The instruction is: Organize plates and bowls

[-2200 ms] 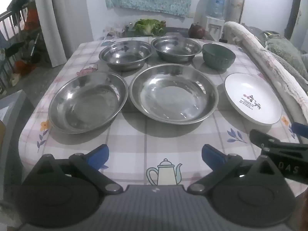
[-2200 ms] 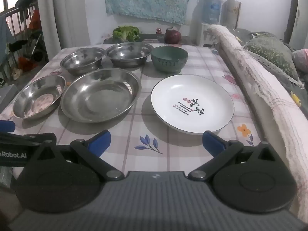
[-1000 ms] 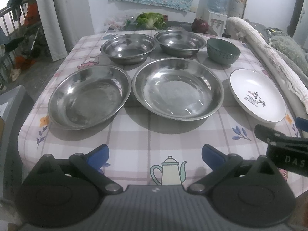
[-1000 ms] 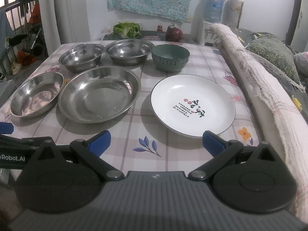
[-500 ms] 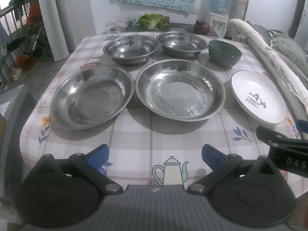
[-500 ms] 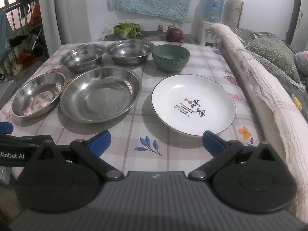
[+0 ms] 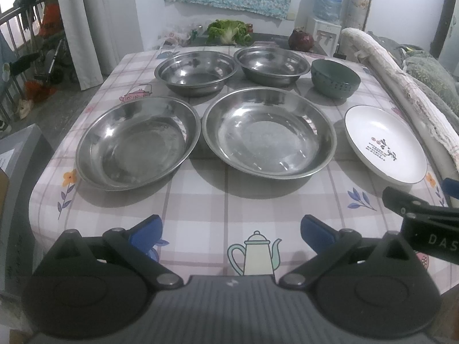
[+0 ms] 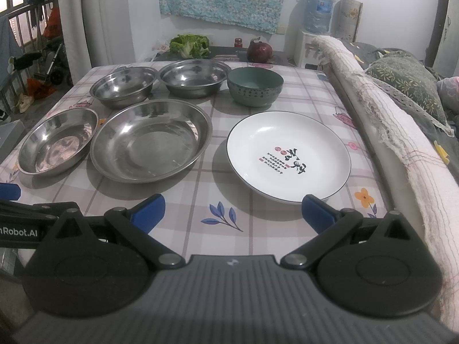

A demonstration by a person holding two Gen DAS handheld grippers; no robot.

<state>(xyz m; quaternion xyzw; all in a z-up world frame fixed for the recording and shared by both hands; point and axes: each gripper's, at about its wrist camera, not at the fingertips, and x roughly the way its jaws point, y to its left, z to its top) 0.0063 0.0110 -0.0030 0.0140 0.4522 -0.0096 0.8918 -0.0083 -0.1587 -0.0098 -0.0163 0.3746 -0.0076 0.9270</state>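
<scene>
On the checked tablecloth stand two steel plates: a left one (image 7: 137, 140) and a larger middle one (image 7: 268, 132). Behind them are two steel bowls (image 7: 196, 71) (image 7: 271, 64) and a green bowl (image 7: 335, 78). A white plate with writing (image 7: 384, 147) lies at the right. In the right wrist view the white plate (image 8: 288, 154) is straight ahead, the middle steel plate (image 8: 150, 139) left of it. My left gripper (image 7: 229, 230) is open and empty above the near table edge. My right gripper (image 8: 232, 209) is open and empty just short of the white plate.
A rolled pale blanket (image 8: 381, 132) runs along the table's right edge. Lettuce (image 8: 189, 44) and a red onion (image 8: 259, 51) sit on a dark counter behind the table. A water jug (image 8: 317, 13) stands by the back wall. A grey box (image 7: 17, 172) stands left of the table.
Both grippers have crept slightly forward and shifted their view a little. The dishes have not moved. Both grippers stay open.
</scene>
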